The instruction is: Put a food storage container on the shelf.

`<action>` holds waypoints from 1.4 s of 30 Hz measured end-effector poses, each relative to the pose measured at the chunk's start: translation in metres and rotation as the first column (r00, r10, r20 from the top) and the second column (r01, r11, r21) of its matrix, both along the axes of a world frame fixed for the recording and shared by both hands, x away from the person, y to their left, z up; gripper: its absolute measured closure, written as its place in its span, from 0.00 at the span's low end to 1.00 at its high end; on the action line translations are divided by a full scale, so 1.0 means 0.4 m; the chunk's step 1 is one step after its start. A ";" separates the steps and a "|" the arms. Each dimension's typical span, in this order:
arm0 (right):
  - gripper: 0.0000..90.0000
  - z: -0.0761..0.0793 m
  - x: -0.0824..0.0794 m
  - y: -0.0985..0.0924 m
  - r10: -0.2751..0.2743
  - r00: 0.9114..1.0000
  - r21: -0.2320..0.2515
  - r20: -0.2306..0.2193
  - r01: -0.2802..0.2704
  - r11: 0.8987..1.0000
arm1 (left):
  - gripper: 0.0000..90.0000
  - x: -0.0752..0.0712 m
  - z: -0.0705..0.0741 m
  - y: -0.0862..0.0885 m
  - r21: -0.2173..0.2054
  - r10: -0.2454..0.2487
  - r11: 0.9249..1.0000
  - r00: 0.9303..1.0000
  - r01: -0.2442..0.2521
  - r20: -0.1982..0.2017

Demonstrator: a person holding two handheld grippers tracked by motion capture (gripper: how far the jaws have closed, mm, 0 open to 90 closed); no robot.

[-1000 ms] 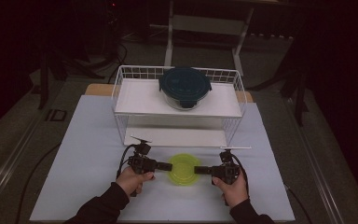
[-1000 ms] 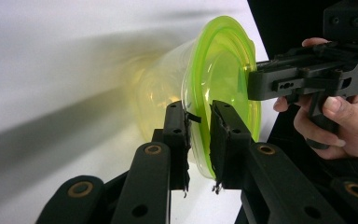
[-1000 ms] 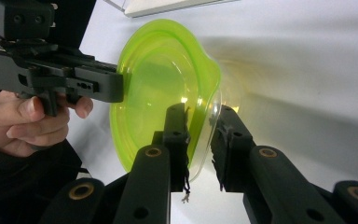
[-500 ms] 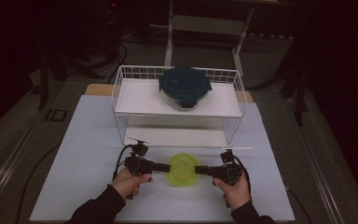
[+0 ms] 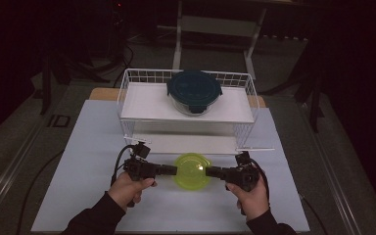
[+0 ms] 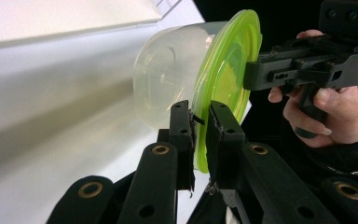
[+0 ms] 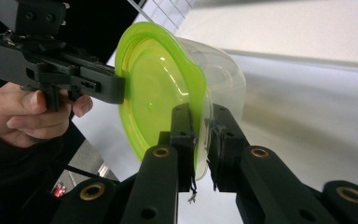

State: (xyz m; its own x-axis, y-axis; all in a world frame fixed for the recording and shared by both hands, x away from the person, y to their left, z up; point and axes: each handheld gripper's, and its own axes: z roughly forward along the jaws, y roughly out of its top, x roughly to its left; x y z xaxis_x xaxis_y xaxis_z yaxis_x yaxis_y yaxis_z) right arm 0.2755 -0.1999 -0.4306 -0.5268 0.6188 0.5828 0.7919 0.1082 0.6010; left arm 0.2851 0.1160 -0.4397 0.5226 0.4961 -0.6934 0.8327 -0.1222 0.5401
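Observation:
A clear plastic container with a lime-green lid (image 5: 192, 171) hangs a little above the white table, in front of the wire rack. My left gripper (image 5: 176, 170) is shut on the lid's left rim and my right gripper (image 5: 208, 171) on its right rim. In the left gripper view the jaws (image 6: 200, 126) pinch the green rim (image 6: 228, 60), with the clear tub (image 6: 168, 79) beyond and the right gripper (image 6: 249, 74) opposite. The right gripper view shows its jaws (image 7: 204, 126), which tightened a little just now, clamped on the rim (image 7: 158, 88), with the left gripper (image 7: 121, 91) across.
A white wire rack (image 5: 127, 98) stands at the back of the table. On its upper shelf sits a glass container with a dark teal lid (image 5: 194, 90). Its lower shelf (image 5: 186, 143) lies just behind the held container. The white tabletop (image 5: 78, 171) stretches to either side.
Both hands have risen together, lifting the green-lidded container up from the table. Both grips stay on the rim.

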 end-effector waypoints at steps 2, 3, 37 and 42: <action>0.90 0.010 -0.001 0.001 0.000 1.000 0.001 0.004 0.000 1.000 | 0.90 -0.002 0.016 0.001 0.002 0.001 1.000 1.000 -0.001 0.010; 0.90 0.025 -0.003 0.002 0.000 1.000 0.002 0.016 -0.001 1.000 | 0.90 -0.002 0.025 0.001 0.002 0.000 1.000 1.000 0.000 0.015; 0.90 0.414 0.129 0.028 -0.056 0.970 0.045 0.238 0.047 0.998 | 0.91 0.116 0.438 0.021 -0.047 0.084 0.996 0.970 -0.076 0.228; 0.90 0.448 0.174 0.035 -0.085 0.965 0.041 0.248 0.077 0.996 | 0.91 0.159 0.471 0.021 -0.051 0.111 0.994 0.966 -0.102 0.232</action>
State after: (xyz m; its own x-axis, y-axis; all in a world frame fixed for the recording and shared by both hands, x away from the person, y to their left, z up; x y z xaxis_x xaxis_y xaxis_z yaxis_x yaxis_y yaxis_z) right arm 0.3451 -0.1858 -0.2512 -0.6068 0.6493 0.4585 0.6220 0.0288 0.7825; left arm 0.3486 0.1243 -0.2511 0.6186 0.5332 -0.5771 0.6892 -0.0156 0.7244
